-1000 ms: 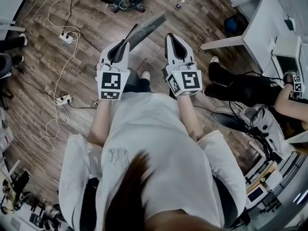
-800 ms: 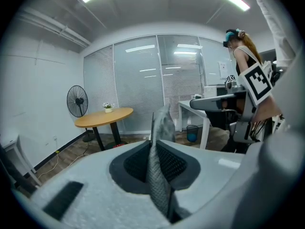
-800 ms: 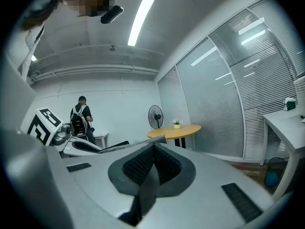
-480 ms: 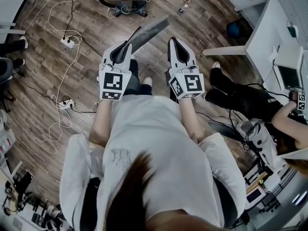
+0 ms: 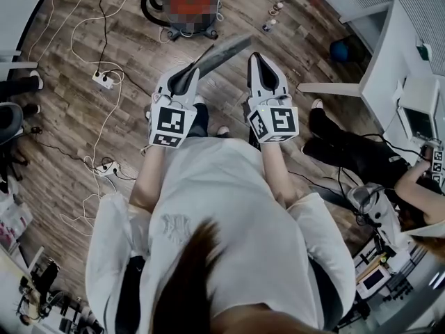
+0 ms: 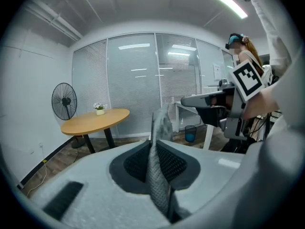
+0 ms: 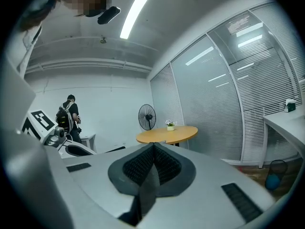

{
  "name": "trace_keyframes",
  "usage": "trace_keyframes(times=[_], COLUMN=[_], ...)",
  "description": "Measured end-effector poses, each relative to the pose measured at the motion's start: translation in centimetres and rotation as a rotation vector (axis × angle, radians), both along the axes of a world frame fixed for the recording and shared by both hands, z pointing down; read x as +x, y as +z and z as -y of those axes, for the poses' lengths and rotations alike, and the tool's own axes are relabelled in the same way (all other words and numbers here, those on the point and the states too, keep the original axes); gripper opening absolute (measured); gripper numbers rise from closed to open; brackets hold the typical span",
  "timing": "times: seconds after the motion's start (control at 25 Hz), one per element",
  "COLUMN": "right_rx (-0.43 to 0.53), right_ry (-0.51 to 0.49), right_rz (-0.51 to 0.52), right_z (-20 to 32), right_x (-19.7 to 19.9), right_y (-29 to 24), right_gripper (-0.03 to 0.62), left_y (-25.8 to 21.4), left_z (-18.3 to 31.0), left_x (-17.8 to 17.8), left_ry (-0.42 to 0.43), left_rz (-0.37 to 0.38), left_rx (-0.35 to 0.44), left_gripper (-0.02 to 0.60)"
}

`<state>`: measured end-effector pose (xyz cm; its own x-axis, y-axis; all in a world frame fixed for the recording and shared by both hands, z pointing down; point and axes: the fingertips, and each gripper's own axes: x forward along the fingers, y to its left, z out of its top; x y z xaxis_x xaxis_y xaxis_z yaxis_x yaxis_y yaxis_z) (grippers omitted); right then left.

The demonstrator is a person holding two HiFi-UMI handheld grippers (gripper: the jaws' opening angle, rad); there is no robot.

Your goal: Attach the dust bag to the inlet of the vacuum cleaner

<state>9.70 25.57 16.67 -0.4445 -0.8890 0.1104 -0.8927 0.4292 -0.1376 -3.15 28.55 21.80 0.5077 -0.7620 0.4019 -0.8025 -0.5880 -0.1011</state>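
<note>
Dust bag in hand, not attached yet.
Left gripper (image 5: 182,82) is clamped on the edge of the dust bag (image 5: 221,49). The bag sticks out ahead, slanting toward the right gripper (image 5: 259,68), likely to keep its opening free for the inlet. Right gripper's jaws are together, empty. Vacuum cleaner (image 5: 156,5) is on the floor, well ahead of both.

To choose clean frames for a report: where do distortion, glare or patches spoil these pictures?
Head view: fisheye bending, dark corners, a mosaic patch over the vacuum. Left gripper view: bent lines, bright lamp, soft close bag. Right gripper view: lamp glare, patch top left.
</note>
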Motion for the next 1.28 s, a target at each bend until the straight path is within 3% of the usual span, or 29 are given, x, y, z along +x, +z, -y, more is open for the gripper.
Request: trace_keyframes(times=[0.28, 0.6, 0.96, 1.28], right_rx=[0.001, -0.019, -0.026, -0.018], right_ry=[0.013, 0.026, 0.006, -0.026], right_rz=[0.009, -0.005, 0.015, 0.004], right_z=[2.7, 4.3, 8.5, 16.0], right_x=[-2.9, -3.8, -3.7, -1.5], right_y=[-0.3, 0.4, 1.1, 1.0], right_gripper=[0.005, 0.005, 0.005, 0.005], left_y=[0.4, 0.8, 0.9, 0.6], left_z=[3.1, 5.1, 9.0, 15.9], left_x=[-2.6, -4.7, -5.2, -4.1], left_ry=[0.053, 0.036, 0.008, -0.028], left_rz=[0.015, 0.013, 0.029, 0.02], left_rx=[-0.012, -0.023, -0.022, -0.027], left_gripper=[0.041, 0.041, 0.041, 0.041])
